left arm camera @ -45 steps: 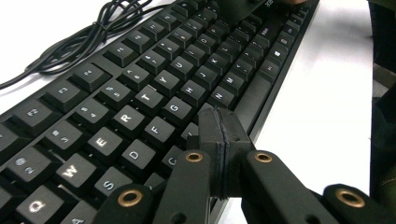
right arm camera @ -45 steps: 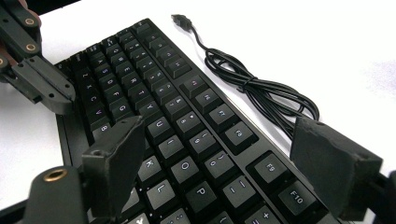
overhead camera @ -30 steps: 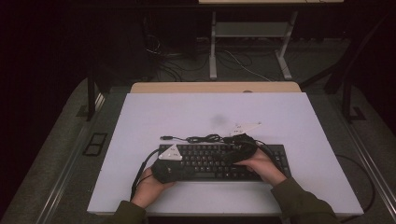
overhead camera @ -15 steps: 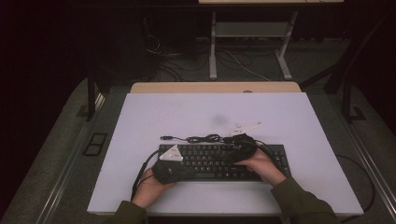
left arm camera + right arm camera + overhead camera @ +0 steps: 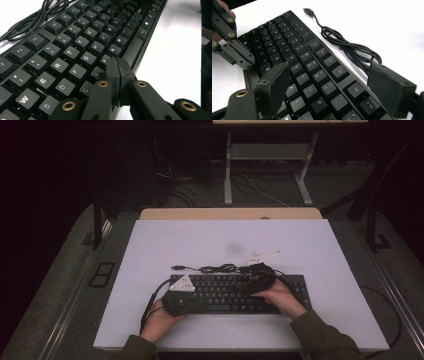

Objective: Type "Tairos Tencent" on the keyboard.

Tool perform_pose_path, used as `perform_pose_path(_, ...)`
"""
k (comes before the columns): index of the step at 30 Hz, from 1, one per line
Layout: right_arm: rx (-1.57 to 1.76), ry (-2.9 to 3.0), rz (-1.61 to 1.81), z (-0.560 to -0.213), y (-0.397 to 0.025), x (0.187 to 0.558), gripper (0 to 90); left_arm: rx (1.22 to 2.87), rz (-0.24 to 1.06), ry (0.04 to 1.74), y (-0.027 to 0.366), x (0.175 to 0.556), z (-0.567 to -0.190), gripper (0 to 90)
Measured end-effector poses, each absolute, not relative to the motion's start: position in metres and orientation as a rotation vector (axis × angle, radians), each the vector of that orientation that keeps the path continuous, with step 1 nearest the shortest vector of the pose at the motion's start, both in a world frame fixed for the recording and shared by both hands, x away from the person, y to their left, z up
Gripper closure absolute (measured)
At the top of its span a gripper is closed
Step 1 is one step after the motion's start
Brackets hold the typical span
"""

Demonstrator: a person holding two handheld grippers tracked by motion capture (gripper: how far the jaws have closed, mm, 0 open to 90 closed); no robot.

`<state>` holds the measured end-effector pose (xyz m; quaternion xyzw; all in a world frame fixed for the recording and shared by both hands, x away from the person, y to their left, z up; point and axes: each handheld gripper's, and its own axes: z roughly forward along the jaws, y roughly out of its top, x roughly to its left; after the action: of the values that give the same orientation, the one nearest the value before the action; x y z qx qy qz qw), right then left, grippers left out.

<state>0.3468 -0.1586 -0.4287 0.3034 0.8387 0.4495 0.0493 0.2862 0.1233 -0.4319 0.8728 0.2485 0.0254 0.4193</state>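
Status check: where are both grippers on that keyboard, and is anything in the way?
Left gripper shut, tips over the keyboard near the B key. Right gripper open above the right-hand keys. Bundled USB cable lies behind the keyboard, clear of both.

Keyboard (image 5: 75,50) cut off by the left gripper view's edges on three sides; its key legends are too small to read in the high view. Left gripper (image 5: 182,295) and right gripper (image 5: 257,279) hide parts of its key rows there.

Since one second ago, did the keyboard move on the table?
No. In the high view the keyboard lies in the same place, its back edge equally far from the wooden strip at the table's far edge.
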Motion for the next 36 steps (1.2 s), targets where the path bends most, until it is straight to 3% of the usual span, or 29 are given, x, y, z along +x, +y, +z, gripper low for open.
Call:
perform_pose_path(9,0.94,2.565,1.388,-0.427,-0.16,0.347,18.2,2.138,0.081,0.662,0.13,0.288,-0.428,72.7)
perform_pose_path(17,0.94,2.576,1.408,-0.424,-0.163,0.346,18.7,2.096,0.114,0.695,0.134,0.29,-0.426,49.7)
perform_pose_path(27,0.945,2.561,1.458,-0.416,-0.171,0.342,26.6,2.077,0.151,0.714,0.137,0.291,-0.427,32.7)
perform_pose_path(36,0.927,2.544,1.485,-0.411,-0.183,0.332,42.8,2.049,0.166,0.732,0.139,0.292,-0.426,23.2)
